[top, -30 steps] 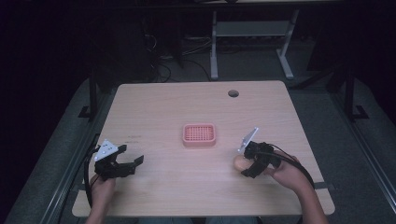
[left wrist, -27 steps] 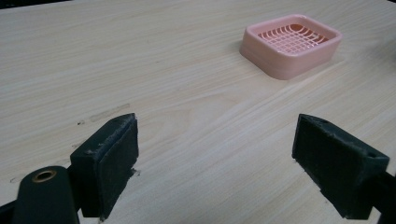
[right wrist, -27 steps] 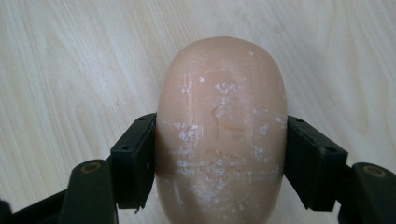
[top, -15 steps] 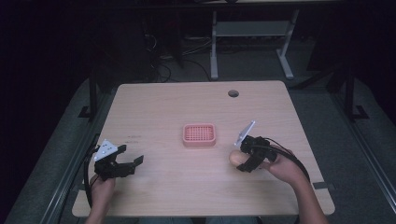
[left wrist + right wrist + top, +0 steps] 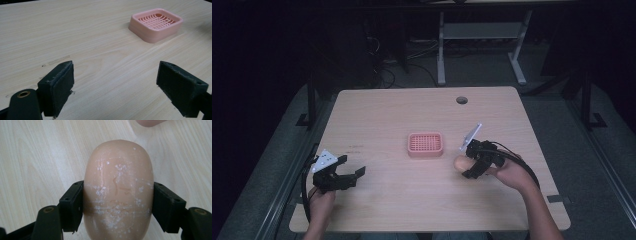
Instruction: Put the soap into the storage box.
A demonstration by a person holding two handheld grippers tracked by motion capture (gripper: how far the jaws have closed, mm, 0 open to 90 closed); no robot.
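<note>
A pink slatted soap dish (image 5: 425, 144) sits near the middle of the wooden table (image 5: 402, 115); in the left gripper view it lies ahead to the right (image 5: 155, 24). My right gripper (image 5: 468, 166) is shut on a tan oval bar of soap (image 5: 460, 162), just right of the dish. In the right gripper view the soap (image 5: 118, 187) is pinched between both jaws and carries white scuffs. My left gripper (image 5: 347, 175) rests low at the table's front left, open, with bare wood between its jaws (image 5: 115, 87).
A round cable hole (image 5: 461, 100) is at the table's back right. Beyond the far edge stand white desk legs (image 5: 441, 50) and cables on a dark floor. The pink dish's edge shows at the top of the right gripper view (image 5: 148, 122).
My right gripper has carried the soap leftward, closer to the pink dish. The left gripper has stayed where it was.
</note>
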